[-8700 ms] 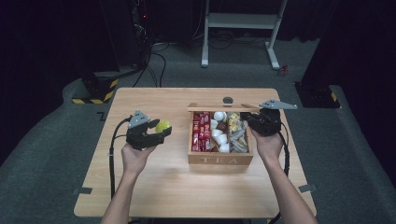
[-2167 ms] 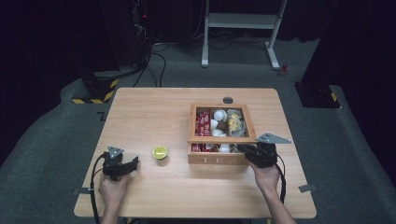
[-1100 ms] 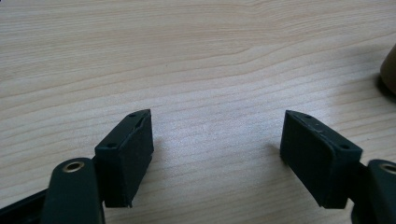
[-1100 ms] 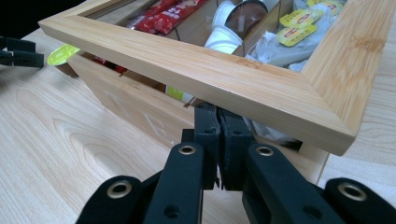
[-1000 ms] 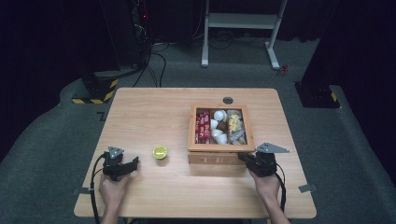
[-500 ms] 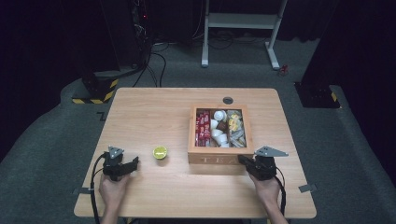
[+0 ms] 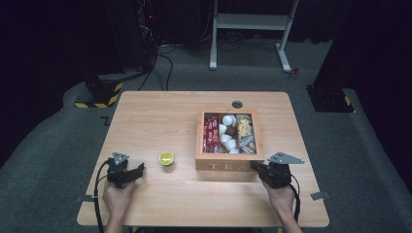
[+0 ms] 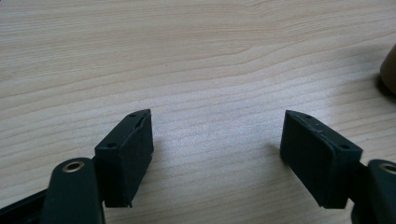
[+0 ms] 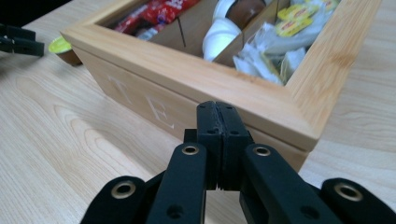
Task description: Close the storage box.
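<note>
Wooden table [image 7: 145, 116] bears a wooden box [image 7: 230, 165] lettered TEA. Its compartments hold red packets [image 7: 211, 133], white pods [image 7: 226, 139] and yellow-tagged sachets [image 7: 245, 130]. Right gripper [image 7: 256, 166], jaws pressed together and empty, sits at the box's front right corner. Left gripper [image 7: 141, 169], jaws apart and empty, rests well left of the box. Green-topped pod [image 7: 166, 158] stands just left of the box.

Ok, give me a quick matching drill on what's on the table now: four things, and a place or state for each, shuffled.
Things:
1. left tool
2. right tool
3. green-topped cup
4. wooden tea box

Places or states:
A. jaws pressed together, right in front of the box
B. alone on the bare table between the two tools
C. jaws apart, nothing between them
D. open-topped, compartments filled with packets and pods

Pairs: 1-C, 2-A, 3-B, 4-D
</note>
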Motion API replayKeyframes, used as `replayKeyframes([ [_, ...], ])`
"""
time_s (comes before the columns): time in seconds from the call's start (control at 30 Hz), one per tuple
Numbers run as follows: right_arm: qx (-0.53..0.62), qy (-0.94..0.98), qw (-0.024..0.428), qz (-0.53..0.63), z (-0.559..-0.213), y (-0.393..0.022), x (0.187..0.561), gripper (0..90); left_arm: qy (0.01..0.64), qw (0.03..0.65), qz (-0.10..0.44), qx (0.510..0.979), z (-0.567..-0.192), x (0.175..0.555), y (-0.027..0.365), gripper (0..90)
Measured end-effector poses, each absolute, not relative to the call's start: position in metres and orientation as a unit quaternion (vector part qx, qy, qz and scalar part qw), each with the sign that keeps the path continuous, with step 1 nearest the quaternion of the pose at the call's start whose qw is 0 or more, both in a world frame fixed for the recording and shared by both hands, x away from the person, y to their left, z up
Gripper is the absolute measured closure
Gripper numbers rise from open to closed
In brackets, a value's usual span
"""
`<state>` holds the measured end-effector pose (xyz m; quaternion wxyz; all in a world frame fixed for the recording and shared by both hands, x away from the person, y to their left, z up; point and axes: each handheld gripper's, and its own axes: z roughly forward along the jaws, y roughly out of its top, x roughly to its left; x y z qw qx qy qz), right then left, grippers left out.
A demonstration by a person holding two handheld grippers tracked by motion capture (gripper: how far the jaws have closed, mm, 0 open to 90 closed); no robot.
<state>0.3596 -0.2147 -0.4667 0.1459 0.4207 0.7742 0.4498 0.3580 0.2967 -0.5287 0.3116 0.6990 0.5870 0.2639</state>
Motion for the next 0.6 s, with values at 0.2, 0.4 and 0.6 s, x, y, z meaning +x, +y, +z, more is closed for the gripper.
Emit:
replayKeyframes([
  [0.2, 0.422, 0.765, 0.158, 0.46, -0.455, -0.224, 0.358, 87.6, 0.587, 0.312, 0.264, 0.699, -0.529, 0.358, 0.297, 26.0],
  [0.4, 0.429, 0.755, 0.168, 0.466, -0.446, -0.236, 0.363, 86.9, 0.587, 0.312, 0.264, 0.699, -0.529, 0.358, 0.296, 25.9],
  [0.6, 0.428, 0.753, 0.183, 0.466, -0.438, -0.243, 0.369, 86.1, 0.586, 0.312, 0.265, 0.7, -0.529, 0.359, 0.296, 25.9],
])
